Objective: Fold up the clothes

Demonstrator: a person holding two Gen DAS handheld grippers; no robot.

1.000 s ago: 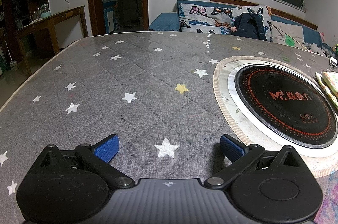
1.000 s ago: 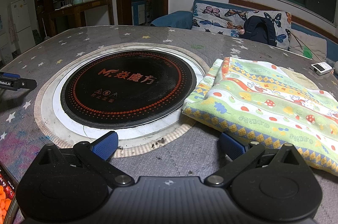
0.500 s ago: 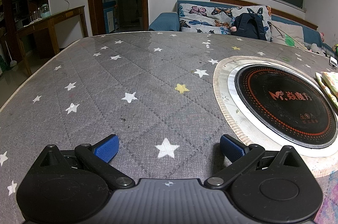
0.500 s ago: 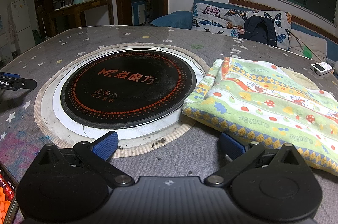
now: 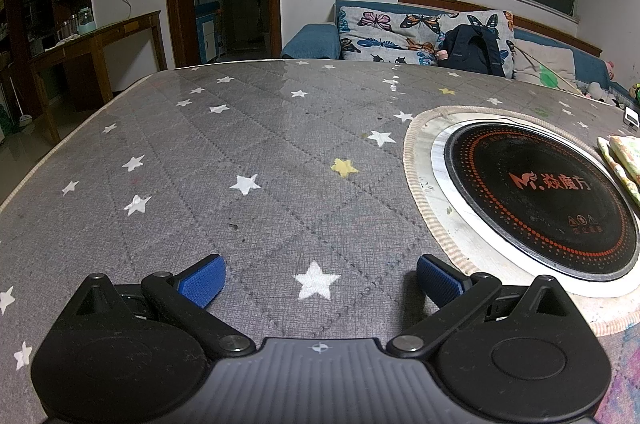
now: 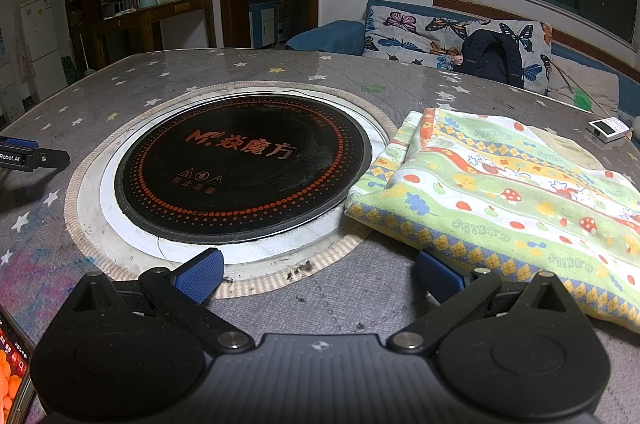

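Grey quilted star-print cloth covers the table (image 5: 256, 152) under the left gripper (image 5: 318, 280), whose blue pads are spread wide over bare cover with nothing held, open room being left ahead of it and to its left as far as the table's rounded edge. Ahead and between the two grippers the black round hotplate (image 6: 244, 164) is set into the table, and the right gripper (image 6: 318, 276) is likewise held wide and empty. The patterned garment (image 6: 508, 196) is seen already folded flat just ahead and to the right of the right gripper, its near hem almost at the right pad, so the task is judged at a pause or close to done; any further fold would call for that hem to be pinched and carried clear of the hotplate rim.
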